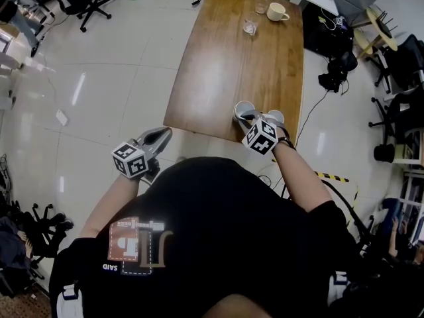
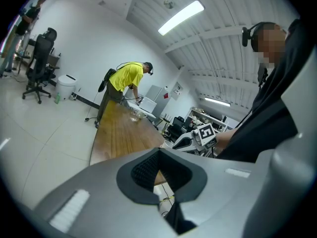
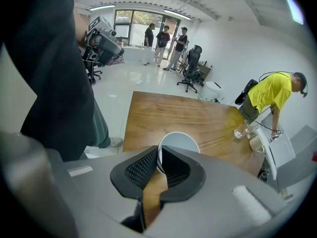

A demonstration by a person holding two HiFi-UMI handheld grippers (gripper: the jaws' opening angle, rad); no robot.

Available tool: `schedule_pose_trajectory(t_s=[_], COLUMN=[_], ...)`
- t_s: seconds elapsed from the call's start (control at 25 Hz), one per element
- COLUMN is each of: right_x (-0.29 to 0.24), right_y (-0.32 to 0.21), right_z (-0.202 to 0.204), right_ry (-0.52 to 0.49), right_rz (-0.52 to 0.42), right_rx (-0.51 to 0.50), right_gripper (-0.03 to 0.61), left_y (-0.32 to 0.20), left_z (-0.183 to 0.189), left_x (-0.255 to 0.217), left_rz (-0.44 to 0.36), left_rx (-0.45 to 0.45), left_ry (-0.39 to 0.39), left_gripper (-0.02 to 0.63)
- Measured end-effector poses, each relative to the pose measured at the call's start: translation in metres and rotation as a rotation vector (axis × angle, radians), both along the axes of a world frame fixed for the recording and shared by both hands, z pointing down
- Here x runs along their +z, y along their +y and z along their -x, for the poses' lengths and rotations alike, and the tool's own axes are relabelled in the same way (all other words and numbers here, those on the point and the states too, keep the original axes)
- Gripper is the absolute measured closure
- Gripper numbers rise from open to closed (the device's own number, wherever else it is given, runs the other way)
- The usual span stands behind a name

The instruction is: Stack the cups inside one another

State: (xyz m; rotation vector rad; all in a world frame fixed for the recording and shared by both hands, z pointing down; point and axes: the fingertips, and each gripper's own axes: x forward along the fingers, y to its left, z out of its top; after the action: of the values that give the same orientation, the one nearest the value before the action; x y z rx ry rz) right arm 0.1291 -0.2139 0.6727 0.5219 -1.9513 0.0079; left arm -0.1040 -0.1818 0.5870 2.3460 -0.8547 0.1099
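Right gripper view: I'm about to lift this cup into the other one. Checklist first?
1. right gripper shut on the rim of the white cup: ok.
2. Inside of that cup empty: ok.
3. second cup standing beside it on the table: ok.
4. Inside of the second cup empty: cannot tell, partly hidden.
5. left gripper shut, empty, off the table: ok.
6. mug at the far end, out of the way: ok.

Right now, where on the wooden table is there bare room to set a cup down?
The brown wooden table's middle is bare, between the cream mug and clear glasses at the far end and the crowded near right corner: two white cups, right gripper gripping one.
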Motion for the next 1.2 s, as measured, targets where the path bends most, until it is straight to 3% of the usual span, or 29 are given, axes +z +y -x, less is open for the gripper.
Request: schedule_pose_trajectory(t_s=[0.2, 0.44, 0.52, 0.72, 0.96, 1.04, 1.2], right_x=[-0.007, -0.051, -0.042, 0.015, 0.045, 0.042, 0.028], right_y=[-0.005, 0.016, 0.041, 0.100, 0.129, 0.128, 0.119], right_z=[0.007, 0.011, 0.003, -0.059, -0.122, -0.130, -0.127], right_ry=[-0.046, -0.241, -0.333, -0.574, -0.666, -0.671, -0.663], right_rz=[-0.018, -0.157, -0.112, 0.129, 0.157, 0.142, 0.103], right_rx=[0.009, 0.124, 0.236, 0.714, 1.031, 1.048, 0.983], right_gripper=[0.480, 0.517, 0.523, 0.545, 0.563, 0.563, 0.563], left_y=[0.000, -0.004, -0.006, -0.010, -0.013, -0.013, -0.010], left_z=[0.005, 0.004, 0.002, -0.005, -0.021, -0.027, -0.033], left_x=[0.004, 0.001, -0.002, -0.004, -0.001, -0.002, -0.004], left_rz=[0.006, -0.010, -0.018, -0.023, 0.008, 0.008, 0.001], left_rx=[-0.007, -0.004, -0.001, 0.022, 0.038, 0.050, 0.062], left_ry=[0.002, 0.018, 0.024, 0.028, 0.053, 0.057, 0.057], left_gripper=[0.612, 0.612, 0.612, 0.612, 0.612, 0.612, 0.612])
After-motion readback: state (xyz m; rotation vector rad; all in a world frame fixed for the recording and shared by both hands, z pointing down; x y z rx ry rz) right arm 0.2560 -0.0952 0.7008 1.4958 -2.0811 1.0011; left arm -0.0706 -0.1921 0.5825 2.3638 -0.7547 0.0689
